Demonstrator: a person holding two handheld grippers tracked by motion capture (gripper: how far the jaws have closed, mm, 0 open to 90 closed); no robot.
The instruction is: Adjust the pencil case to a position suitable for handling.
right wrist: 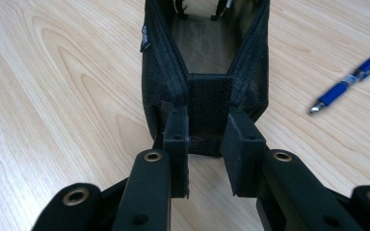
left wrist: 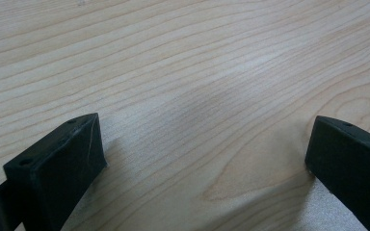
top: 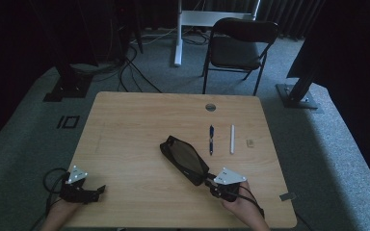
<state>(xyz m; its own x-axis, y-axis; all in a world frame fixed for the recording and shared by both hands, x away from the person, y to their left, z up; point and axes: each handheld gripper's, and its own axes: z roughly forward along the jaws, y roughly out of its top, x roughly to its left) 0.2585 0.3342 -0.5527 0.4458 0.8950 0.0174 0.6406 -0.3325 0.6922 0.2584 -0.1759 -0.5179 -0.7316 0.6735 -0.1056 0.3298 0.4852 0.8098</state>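
A black mesh pencil case (top: 183,159) lies open, mouth up, on the desk (top: 125,144), diagonal near its middle. Its near end panel (right wrist: 207,113) is pinched between the narrowed jaws of the right gripper (right wrist: 206,159). The left gripper (left wrist: 202,159) rests spread and empty on bare wood, well apart. The case is judged light, soft and floppy; collapse under pull is likely. The stitched end seam is judged the firmest hold. A blue pen (top: 211,139) and a white stick (top: 231,139) lie just beside it.
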